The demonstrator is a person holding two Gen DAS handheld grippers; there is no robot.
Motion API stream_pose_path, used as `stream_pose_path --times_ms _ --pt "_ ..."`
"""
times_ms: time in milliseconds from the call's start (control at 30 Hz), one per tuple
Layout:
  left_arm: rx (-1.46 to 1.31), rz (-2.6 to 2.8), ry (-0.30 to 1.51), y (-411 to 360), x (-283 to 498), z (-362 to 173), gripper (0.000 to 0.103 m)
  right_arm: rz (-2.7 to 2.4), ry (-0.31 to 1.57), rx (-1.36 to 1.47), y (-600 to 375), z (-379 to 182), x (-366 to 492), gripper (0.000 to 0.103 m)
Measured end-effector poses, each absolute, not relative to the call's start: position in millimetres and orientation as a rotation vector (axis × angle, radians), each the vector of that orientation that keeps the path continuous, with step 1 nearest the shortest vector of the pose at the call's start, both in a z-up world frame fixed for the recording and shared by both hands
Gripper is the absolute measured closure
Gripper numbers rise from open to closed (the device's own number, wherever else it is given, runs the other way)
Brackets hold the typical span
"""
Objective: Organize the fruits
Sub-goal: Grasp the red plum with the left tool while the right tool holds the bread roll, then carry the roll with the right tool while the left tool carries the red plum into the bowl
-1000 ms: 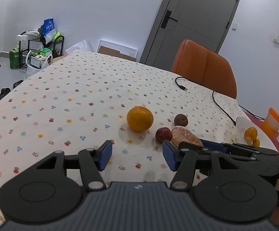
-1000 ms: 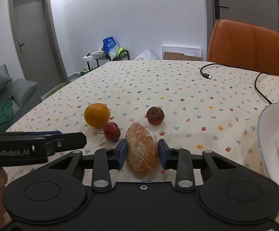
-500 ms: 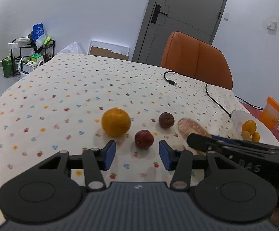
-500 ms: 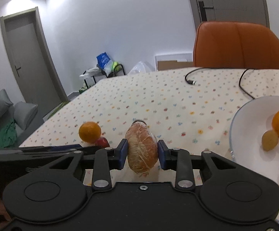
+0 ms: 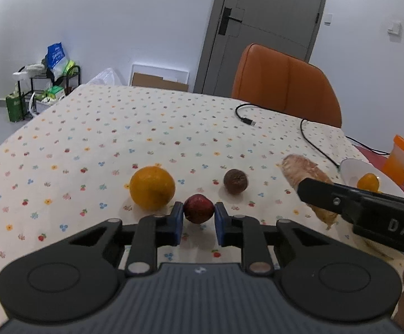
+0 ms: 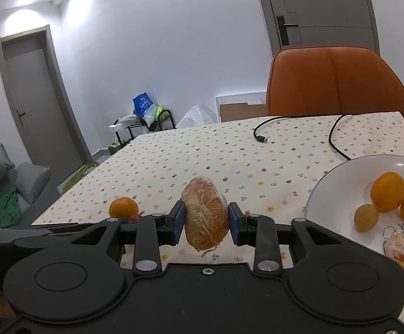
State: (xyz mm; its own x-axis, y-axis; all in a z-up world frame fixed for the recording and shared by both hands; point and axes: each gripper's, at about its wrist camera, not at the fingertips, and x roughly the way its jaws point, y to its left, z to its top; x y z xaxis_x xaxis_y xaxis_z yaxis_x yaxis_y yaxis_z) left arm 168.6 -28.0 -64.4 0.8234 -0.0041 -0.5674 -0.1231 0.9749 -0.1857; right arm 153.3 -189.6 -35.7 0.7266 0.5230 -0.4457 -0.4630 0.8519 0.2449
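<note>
**Two fruits in the jaws, plate off to the right**

The right gripper (image 6: 206, 220) is clamped on the peeled citrus piece (image 6: 205, 214), which hangs clear of the table (image 6: 230, 150) with its long axis running top to bottom between the pads. The white plate (image 6: 338, 183) sits in the lower right of that frame, so my guess is the drop is a short swing right, and this hand is clearly the closer one.

In the left wrist view, the left gripper (image 5: 197, 220) has narrow jaws hugging the small red fruit (image 5: 198, 208) dead centre. Can't tell if it's actually squeezing yet. The orange (image 5: 151, 188) sits just up and left, the brown fruit (image 5: 235, 181) up and right.
</note>
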Motion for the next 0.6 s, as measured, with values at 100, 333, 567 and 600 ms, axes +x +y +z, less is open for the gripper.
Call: stream_pose_path --times_ms 100,333,567,600 --pt "-0.214 0.047 0.588 -32.7 164.8 -54.8 0.081 0.545 0.515 0.131 -192.5 -30.8 151.1 0.072" --pt "-0.199 0.002 0.553 -49.8 161.5 -34.2 0.081 0.514 0.462 0.155 -216.3 -14.0 139.7 0.072" --pt "-0.19 -0.064 0.528 -78.8 165.0 -22.6 0.081 0.415 0.443 0.181 -262.1 -10.1 135.4 0.072" --pt "-0.187 -0.074 0.526 -83.9 165.4 -21.4 0.081 0.402 0.443 0.186 -269.1 -10.2 135.0 0.072"
